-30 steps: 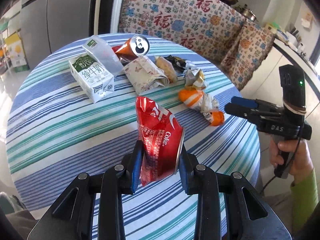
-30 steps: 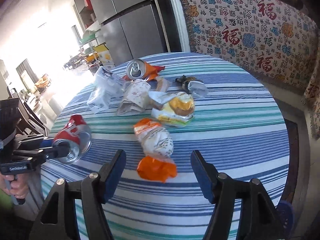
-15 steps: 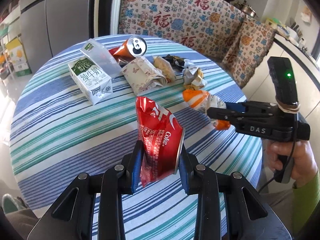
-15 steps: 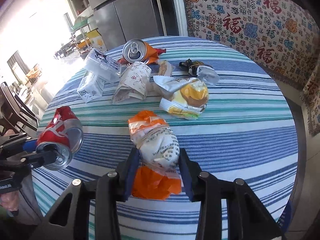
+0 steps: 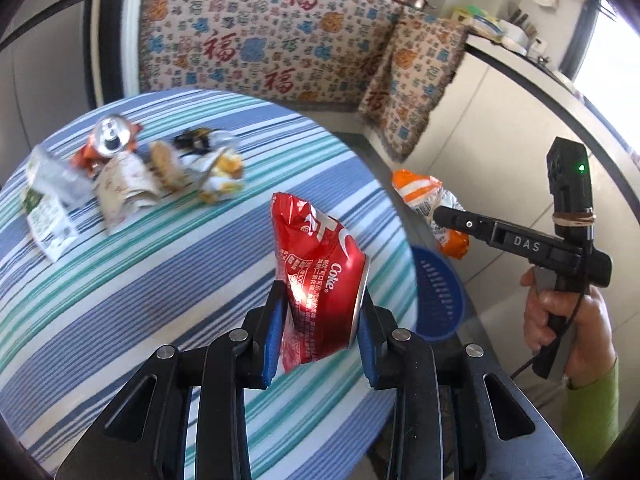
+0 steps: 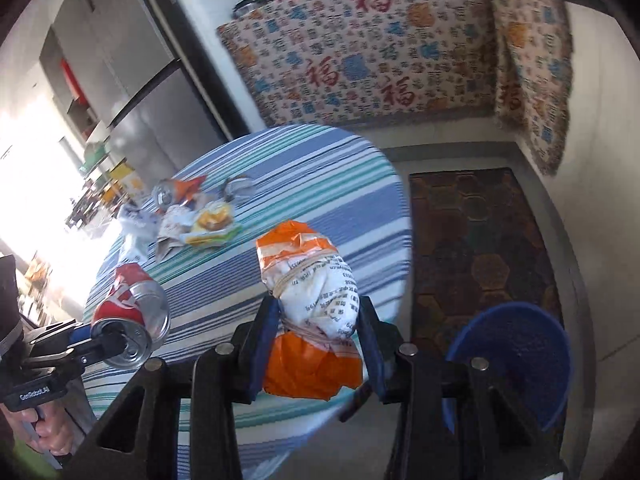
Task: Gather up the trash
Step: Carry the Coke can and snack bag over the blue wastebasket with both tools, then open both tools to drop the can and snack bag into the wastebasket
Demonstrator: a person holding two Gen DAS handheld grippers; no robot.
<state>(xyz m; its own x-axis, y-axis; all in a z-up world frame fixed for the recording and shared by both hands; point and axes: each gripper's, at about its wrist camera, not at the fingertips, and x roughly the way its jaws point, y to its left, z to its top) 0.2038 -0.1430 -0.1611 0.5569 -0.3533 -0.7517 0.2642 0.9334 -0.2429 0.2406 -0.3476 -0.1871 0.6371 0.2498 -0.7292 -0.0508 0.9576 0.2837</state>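
While lifted off the table, crushed can [image 5: 318, 276] sits clamped between left gripper [image 5: 320, 332] jaws.

Both wrist cams look steeply down along their fingers, close over the striped surface [image 5: 120, 280] edge. Left view faces the patterned cloth [image 5: 260, 40], right gripper [image 5: 440, 216] beside it. Right view shares cloth, surface, blue basket [image 6: 520, 360].
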